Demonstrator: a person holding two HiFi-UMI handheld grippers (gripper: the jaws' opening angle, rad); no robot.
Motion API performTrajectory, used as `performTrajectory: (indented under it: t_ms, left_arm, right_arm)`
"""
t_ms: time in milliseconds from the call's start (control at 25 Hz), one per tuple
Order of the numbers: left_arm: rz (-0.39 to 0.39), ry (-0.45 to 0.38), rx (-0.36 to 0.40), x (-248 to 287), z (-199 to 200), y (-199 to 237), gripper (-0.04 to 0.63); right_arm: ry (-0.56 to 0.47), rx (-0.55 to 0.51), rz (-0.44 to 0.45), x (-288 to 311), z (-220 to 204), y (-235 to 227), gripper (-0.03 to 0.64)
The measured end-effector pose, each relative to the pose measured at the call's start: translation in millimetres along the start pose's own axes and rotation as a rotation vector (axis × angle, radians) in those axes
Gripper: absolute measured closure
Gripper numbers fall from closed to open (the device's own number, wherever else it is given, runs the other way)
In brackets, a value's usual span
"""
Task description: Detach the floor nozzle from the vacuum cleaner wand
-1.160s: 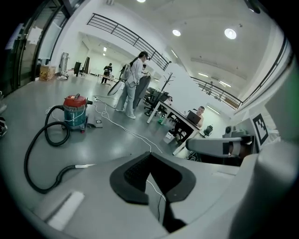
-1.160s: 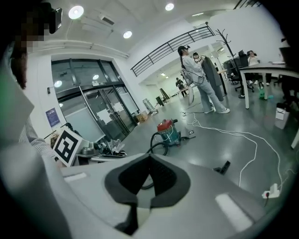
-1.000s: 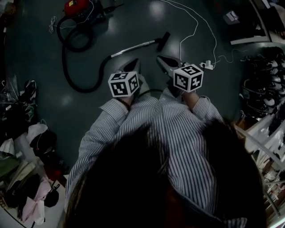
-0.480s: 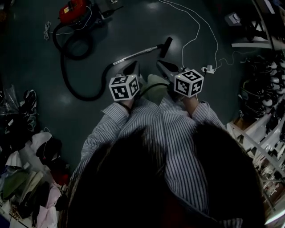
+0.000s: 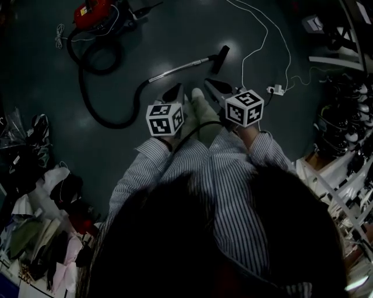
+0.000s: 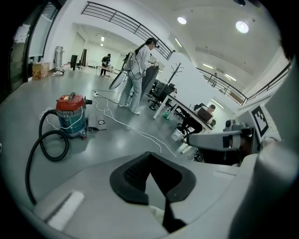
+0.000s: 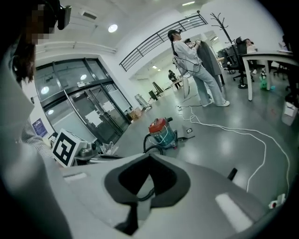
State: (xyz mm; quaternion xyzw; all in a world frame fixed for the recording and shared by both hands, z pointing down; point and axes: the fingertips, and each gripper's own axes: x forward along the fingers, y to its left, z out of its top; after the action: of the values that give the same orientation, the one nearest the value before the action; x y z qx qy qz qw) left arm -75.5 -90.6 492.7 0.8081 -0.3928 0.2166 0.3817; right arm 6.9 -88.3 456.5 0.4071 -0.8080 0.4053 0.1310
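Note:
The red-topped vacuum cleaner (image 5: 93, 10) stands on the dark floor at the far left. Its black hose (image 5: 96, 96) loops to the metal wand (image 5: 175, 68), which ends in the black floor nozzle (image 5: 220, 58). My left gripper (image 5: 173, 93) hovers just short of the wand, shut and empty. My right gripper (image 5: 213, 86) is beside it below the nozzle, also shut and empty. The left gripper view shows the canister (image 6: 71, 114) beyond my left gripper's (image 6: 150, 153) closed tips. In the right gripper view my right gripper (image 7: 149, 154) faces the canister (image 7: 161, 130), with the nozzle (image 7: 232, 173) at lower right.
A white cable (image 5: 262, 43) runs to a power strip (image 5: 274, 89) right of the nozzle. Bags and clothes (image 5: 35, 192) lie at the left, and shelves with shoes (image 5: 344, 122) stand at the right. People (image 6: 135, 74) and desks are far off.
Both grippers have moved forward and a little lower toward the wand. The person's pale foot now shows between them. The jaws stayed shut.

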Motion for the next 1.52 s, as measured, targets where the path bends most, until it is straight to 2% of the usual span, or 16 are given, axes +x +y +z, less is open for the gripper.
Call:
performTrajectory:
  t_ms: [120,240,440,600,880,1120,1520]
  left_arm:
    - [-0.023,-0.020,-0.008,18,0,3,0.589]
    - [-0.002,0.016,0.019,41,-14,13,0.589]
    - [-0.001,0.044,0.061,98,-44,36,0.589]
    - [0.009,0.081,0.087,149,-87,58,0.589]
    - [0.029,0.135,0.204,247,-156,122,0.589]
    - [-0.010,0.182,0.318,338,-217,192,0.589]
    - [-0.065,0.342,0.554,447,-311,276,0.589]
  right_arm:
    - [-0.002,0.031,-0.013,13,-5,-23,0.615]
    - [-0.012,0.065,-0.050,25,-15,-51,0.615]
    - [-0.020,0.124,-0.100,53,-41,-108,0.615]
    - [0.002,0.141,-0.119,77,-81,-151,0.615]
    - [-0.037,0.157,-0.168,141,-154,-246,0.615]
    - [-0.078,0.161,-0.155,219,-220,-321,0.615]
    - [-0.115,0.172,-0.136,310,-296,-402,0.615]
